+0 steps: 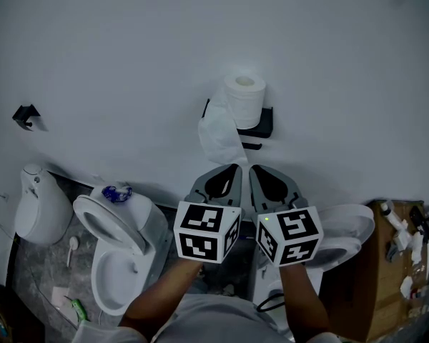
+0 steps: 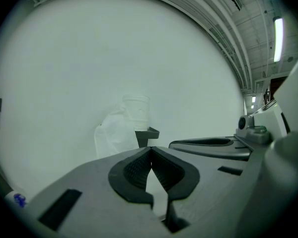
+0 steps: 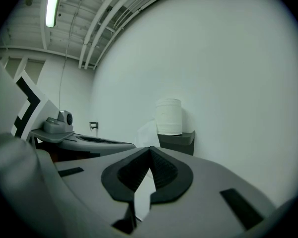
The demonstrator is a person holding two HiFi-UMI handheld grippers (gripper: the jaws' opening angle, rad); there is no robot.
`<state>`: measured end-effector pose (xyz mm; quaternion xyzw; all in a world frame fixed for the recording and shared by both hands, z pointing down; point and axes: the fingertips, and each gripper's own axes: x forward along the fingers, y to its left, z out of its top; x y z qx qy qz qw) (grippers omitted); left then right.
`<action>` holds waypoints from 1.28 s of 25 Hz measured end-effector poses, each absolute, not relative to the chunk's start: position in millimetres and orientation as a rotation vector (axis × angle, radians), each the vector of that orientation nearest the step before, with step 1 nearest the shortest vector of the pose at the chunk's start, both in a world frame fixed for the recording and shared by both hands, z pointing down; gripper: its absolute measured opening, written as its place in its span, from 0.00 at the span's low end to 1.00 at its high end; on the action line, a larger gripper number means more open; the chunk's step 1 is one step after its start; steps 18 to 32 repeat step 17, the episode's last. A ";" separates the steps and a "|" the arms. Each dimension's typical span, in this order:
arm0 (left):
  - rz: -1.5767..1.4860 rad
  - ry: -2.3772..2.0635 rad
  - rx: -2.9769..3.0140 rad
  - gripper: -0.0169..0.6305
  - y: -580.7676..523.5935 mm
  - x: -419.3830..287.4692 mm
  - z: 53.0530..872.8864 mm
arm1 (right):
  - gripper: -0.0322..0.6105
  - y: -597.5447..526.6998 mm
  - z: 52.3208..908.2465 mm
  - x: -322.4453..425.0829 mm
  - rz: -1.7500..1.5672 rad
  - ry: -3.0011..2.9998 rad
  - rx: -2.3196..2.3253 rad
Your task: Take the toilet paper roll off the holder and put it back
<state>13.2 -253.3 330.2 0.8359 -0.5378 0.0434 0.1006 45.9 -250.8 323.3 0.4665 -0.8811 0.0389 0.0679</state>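
While the left tongs [image 1: 233, 168] and right tongs [image 1: 257, 168] are closed, the roll [image 1: 243, 96] stands, seemingly upright, apart beyond them.

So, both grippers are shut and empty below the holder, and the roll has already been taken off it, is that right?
Not quite: the toilet paper roll has not been taken off; it stands upright on the black holder, as the head view shows. The left gripper and right gripper are indeed shut and empty below it.
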 end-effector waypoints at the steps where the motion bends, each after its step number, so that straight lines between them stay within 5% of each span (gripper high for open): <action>1: 0.128 -1.590 2.470 0.03 -252.6 13.2 330.1 | 0.05 -250.2 322.8 45.9 0.117 -2.656 1.405; 32: 0.134 -1.588 2.463 0.03 -255.1 11.4 333.0 | 0.05 -253.0 324.0 44.5 0.124 -2.656 1.398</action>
